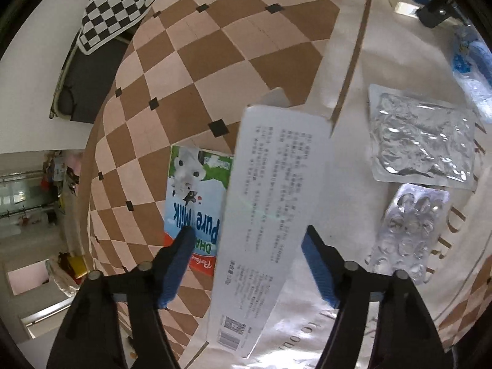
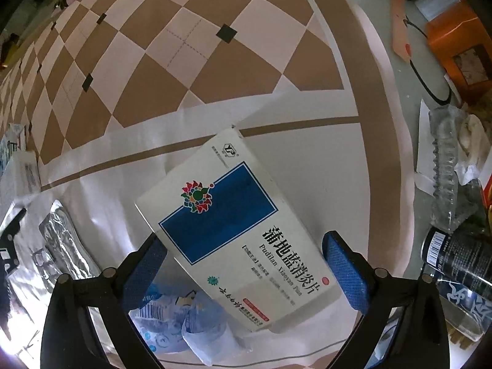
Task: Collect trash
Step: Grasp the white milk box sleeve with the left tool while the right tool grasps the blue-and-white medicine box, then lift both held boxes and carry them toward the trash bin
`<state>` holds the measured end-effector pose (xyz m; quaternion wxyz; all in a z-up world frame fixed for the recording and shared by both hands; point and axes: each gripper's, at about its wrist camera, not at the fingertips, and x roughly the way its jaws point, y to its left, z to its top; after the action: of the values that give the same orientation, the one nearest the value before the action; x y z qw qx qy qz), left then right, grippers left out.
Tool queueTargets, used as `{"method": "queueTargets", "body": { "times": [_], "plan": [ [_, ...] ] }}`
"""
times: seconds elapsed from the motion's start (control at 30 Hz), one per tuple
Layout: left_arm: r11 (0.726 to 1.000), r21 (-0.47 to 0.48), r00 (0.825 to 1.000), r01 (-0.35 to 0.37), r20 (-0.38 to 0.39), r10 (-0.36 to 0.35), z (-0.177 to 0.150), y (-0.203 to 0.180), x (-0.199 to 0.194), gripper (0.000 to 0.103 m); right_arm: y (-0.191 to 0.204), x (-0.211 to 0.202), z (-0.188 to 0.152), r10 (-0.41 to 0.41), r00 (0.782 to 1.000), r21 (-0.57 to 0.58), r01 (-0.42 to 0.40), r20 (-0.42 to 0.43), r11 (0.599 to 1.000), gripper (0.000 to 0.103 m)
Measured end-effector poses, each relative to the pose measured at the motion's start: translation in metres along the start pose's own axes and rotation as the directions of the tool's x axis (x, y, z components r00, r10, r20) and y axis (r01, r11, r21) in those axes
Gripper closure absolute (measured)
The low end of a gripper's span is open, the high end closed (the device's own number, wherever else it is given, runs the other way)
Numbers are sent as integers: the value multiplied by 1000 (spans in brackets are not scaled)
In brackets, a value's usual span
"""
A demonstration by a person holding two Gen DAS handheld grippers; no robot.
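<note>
My left gripper (image 1: 249, 246) stands open around a long white printed box (image 1: 267, 209) whose far end sticks out over the table edge; the blue pads do not touch it. A silver foil blister sheet (image 1: 421, 141) and a clear blister pack (image 1: 409, 233) lie to its right. My right gripper (image 2: 246, 252) stands open around a white and blue medicine box (image 2: 227, 218), which lies between the pads without visible contact. A crumpled blue and clear plastic wrapper (image 2: 181, 319) lies under its near end.
A blue milk carton (image 1: 196, 203) lies on the checkered floor below the table edge. In the right wrist view, crushed clear bottles (image 2: 446, 166), dark cans (image 2: 455, 252) and an orange box (image 2: 458, 40) sit at the right. The other gripper (image 1: 436, 9) shows far right.
</note>
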<state>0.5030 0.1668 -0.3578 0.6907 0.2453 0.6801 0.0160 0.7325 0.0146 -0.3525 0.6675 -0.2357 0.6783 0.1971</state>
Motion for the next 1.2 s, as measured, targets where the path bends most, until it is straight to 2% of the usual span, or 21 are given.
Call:
{"method": "queueTargets", "body": {
  "times": [0.13,0.23,0.3,0.37,0.43,0.6,0.73,0.83,0.93,1.03,1.13,1.2],
  "plan": [
    [1000,15,1000,16,-6,-16,3,-11,-12,52,5,-1,-2,12,1000,-5,-12,-18,1000,4],
    [998,-4,998,59,-9,-60,3,-12,-17,52,11,6,-10,36,998,-3,-36,-51,999,4],
    [999,1,999,32,-8,-32,3,-14,-17,51,16,10,-9,11,998,-22,-12,-61,1000,4],
    [1000,10,1000,19,-8,-19,5,-17,-16,45,20,14,-7,-14,998,-38,11,-67,999,3],
    [999,37,1000,10,-7,-10,8,-21,-16,41,20,16,-4,-8,997,-38,5,-77,999,3],
    [997,83,1000,5,-3,-5,16,-28,-18,41,15,20,1,19,997,-31,-21,-69,999,4],
    [996,80,1000,27,1,-27,15,-29,-26,54,12,19,-2,12,999,-28,-14,-51,1000,7],
    [997,41,997,72,-22,-71,12,-31,-30,55,10,19,-9,39,998,-5,-39,-53,999,7],
    [992,-39,992,123,-34,-124,1,-24,-29,55,6,20,-13,74,995,22,-72,-65,997,7],
    [978,-120,983,168,-52,-176,3,-16,-29,52,6,23,-16,67,994,18,-66,-81,998,7],
    [975,-121,975,184,-104,-197,8,-22,-19,53,10,25,-13,42,995,10,-41,-90,999,7],
    [978,-113,974,178,-119,-191,8,-31,-14,56,29,20,-12,25,996,-1,-25,-81,1000,8]
  ]
}}
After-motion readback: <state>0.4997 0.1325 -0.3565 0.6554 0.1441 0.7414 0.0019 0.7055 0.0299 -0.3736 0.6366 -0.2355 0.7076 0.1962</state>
